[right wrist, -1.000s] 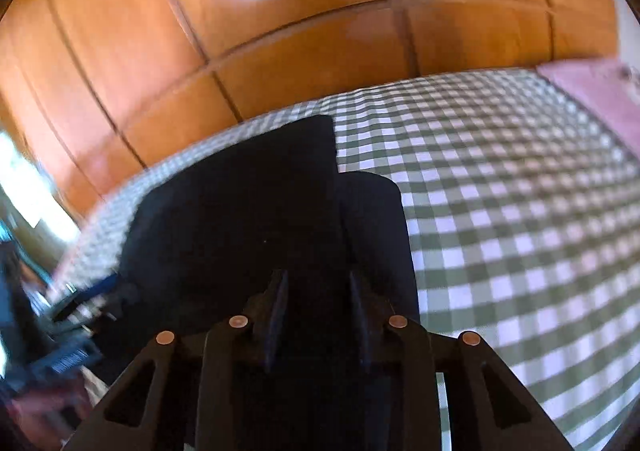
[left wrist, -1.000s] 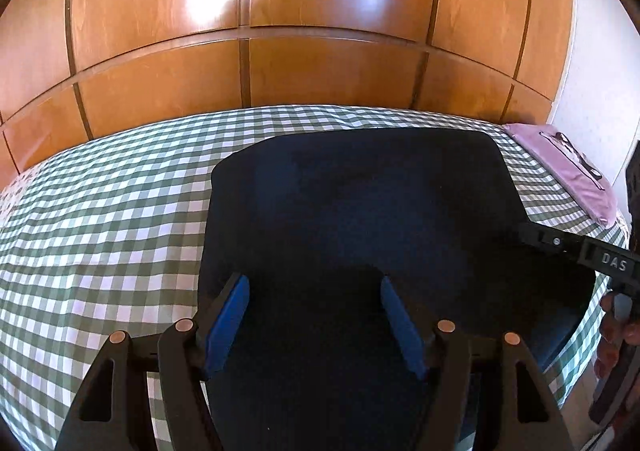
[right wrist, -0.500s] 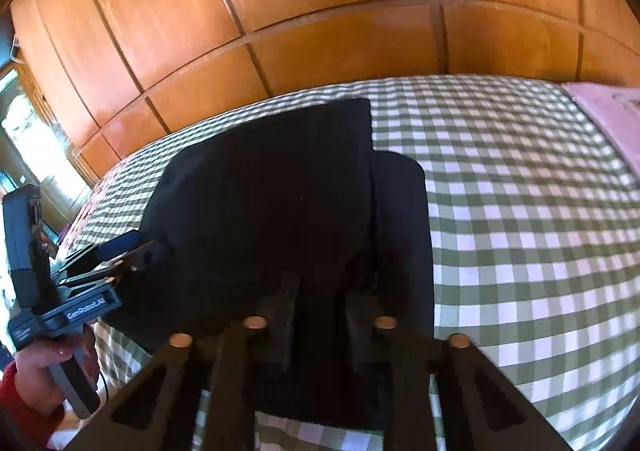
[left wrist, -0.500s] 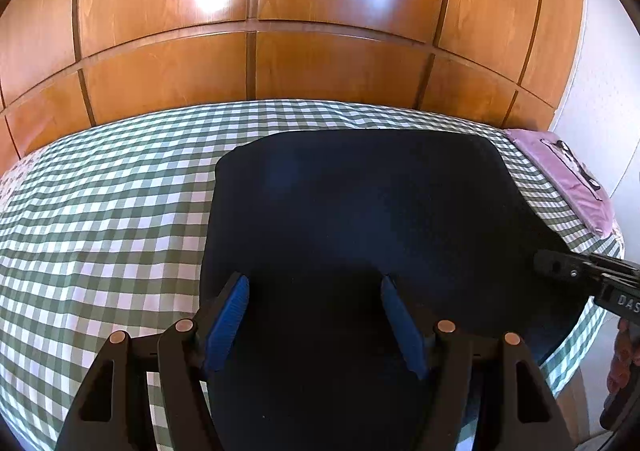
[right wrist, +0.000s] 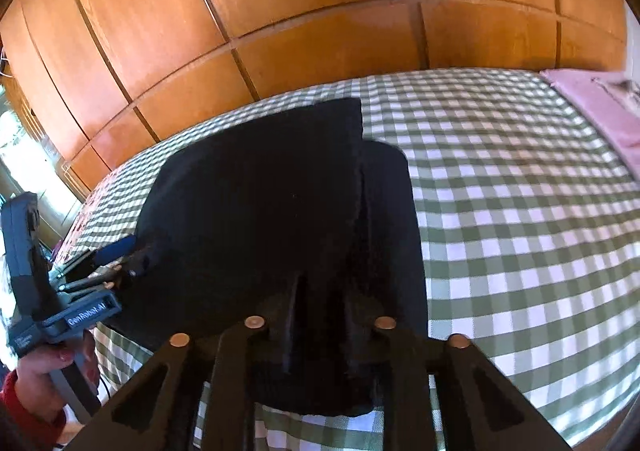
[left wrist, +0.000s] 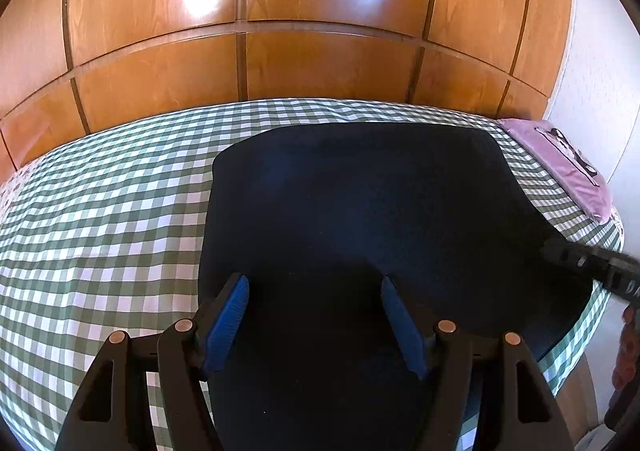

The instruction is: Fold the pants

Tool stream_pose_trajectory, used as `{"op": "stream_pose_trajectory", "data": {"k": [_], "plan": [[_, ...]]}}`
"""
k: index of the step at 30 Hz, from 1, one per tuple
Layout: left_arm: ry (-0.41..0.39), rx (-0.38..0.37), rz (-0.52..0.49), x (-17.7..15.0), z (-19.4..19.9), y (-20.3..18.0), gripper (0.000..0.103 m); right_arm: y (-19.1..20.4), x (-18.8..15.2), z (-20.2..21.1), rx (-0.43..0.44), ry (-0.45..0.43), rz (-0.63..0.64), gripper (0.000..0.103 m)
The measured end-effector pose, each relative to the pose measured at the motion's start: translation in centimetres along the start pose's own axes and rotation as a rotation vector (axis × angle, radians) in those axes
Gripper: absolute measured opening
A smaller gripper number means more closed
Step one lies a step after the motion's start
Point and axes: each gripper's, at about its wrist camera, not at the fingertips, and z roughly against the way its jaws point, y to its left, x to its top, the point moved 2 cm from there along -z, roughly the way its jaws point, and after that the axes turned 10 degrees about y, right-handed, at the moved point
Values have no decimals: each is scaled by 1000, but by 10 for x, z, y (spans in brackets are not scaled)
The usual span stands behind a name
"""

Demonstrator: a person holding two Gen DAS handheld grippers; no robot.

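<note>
The dark navy pants [left wrist: 360,219] lie folded flat on a bed covered with a green-and-white checked sheet [left wrist: 100,219], near the bed's front edge. In the right wrist view the pants [right wrist: 260,211] show two layers, the upper one stopping short so that a strip of the lower layer shows along its right side.

The left tool [left wrist: 314,321] has its blue-padded fingers [left wrist: 226,323] spread wide apart over the near part of the pants, gripping nothing. In the right wrist view the left tool [right wrist: 116,251] sits at the left edge of the pants, held by a hand [right wrist: 44,367] with a red sleeve.

The right tool [right wrist: 322,315] has its fingers drawn close together at the near edge of the pants, with only a narrow gap between them; the dark fabric against the dark fingers hides whether cloth is pinched there, so I cannot tell. In the left wrist view the right tool's tip [left wrist: 560,253] reaches the right edge of the pants.

A pink pillow [left wrist: 560,167] lies at the far right corner of the bed. Glossy wooden wardrobe doors [left wrist: 320,11] stand behind the bed.
</note>
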Motion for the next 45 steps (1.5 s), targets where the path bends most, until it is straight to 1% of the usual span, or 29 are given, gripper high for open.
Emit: {"op": "stream_pose_trajectory", "data": {"k": [2, 4, 5, 10, 12, 13, 15, 16, 18, 19, 21, 23, 26, 28, 29, 30, 31, 32, 33, 35, 37, 42, 45], "plan": [[-3, 2, 3, 0, 0, 0, 70, 6, 11, 10, -32, -60, 17, 24], [-3, 3, 2, -1, 1, -1, 70, 13, 16, 18, -19, -112, 44, 24], [-1, -1, 3, -1, 2, 0, 70, 17, 18, 20, -2, -121, 53, 24], [1, -26, 13, -3, 6, 2, 70, 28, 20, 2, 84, -84, 66, 24], [-2, -30, -3, -5, 8, 0, 70, 29, 18, -7, 70, -56, 66, 24], [-4, -34, -8, -6, 9, 0, 70, 26, 16, -14, 41, -28, 46, 20], [-5, -43, -10, -8, 12, 1, 70, 17, 13, -21, 46, -9, 11, 9], [-5, -43, -8, -8, 14, 3, 70, 13, 11, -22, 56, -12, -7, 7], [-15, -47, 23, -6, 20, 10, 70, 7, 10, -23, 89, -15, -43, 6], [-22, -63, 52, -4, 23, 17, 70, 4, 7, -22, 98, -17, -53, 6], [-19, -67, 87, 0, 24, 27, 70, 5, 7, -21, 102, -17, -53, 7], [3, -57, 111, 4, 21, 35, 70, 6, 8, -21, 95, -12, -41, 7], [40, -49, 112, 6, 15, 40, 70, 7, 9, -21, 101, -8, -41, 11], [55, -40, 98, 5, 12, 40, 71, 9, 10, -13, 92, -17, -22, 17], [57, -31, 89, 4, 12, 40, 72, 12, 10, -11, 90, -21, -8, 28], [56, -25, 82, 3, 11, 39, 73, 14, 10, -7, 88, -28, 10, 41], [53, -19, 77, 3, 12, 39, 74, 16, 10, -4, 84, -34, 20, 46], [52, -17, 77, 3, 12, 39, 74, 18, 10, 0, 79, -42, 31, 54], [54, -19, 79, 3, 12, 39, 74, 19, 11, 2, 70, -48, 40, 58], [59, -25, 82, 3, 11, 41, 74, 19, 13, 7, 37, -58, 59, 58], [65, -35, 83, 4, 10, 42, 75, 13, 15, 8, 32, -57, 49, 60], [83, -76, 100, 5, 9, 49, 74, -8, 18, 5, 28, -38, -33, 68], [93, -97, 122, 5, 8, 53, 74, -20, 19, 3, 39, -21, -74, 69]]}}
